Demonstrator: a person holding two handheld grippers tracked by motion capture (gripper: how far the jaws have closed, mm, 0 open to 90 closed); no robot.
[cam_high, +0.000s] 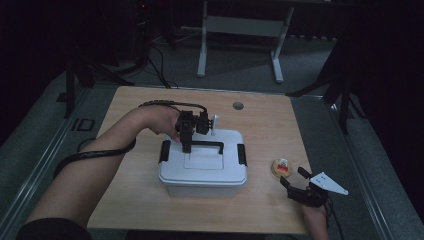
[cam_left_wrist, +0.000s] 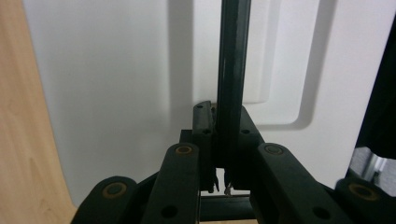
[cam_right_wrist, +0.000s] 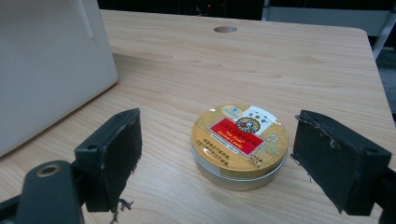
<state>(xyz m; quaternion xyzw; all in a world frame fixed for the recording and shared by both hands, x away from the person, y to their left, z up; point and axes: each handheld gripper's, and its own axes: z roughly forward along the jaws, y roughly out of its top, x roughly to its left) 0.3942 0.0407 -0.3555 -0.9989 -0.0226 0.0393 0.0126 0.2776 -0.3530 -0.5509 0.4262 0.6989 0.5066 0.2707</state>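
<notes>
Light wood-grain table, rounded corners, with a round cable hole near its far edge. Resting directly on it: a white plastic storage box at centre, and a small round gold tin with a red label, well apart to the box's right.

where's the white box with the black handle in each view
High view: the white box sits mid-table, its black handle gripped by the left gripper.
Left gripper view: the box lid spans the background, and the handle runs up from between the closed jaws.
Right gripper view: the box wall is at the upper left, beside the round tin.
Shared landmark: the wooden table.
</notes>
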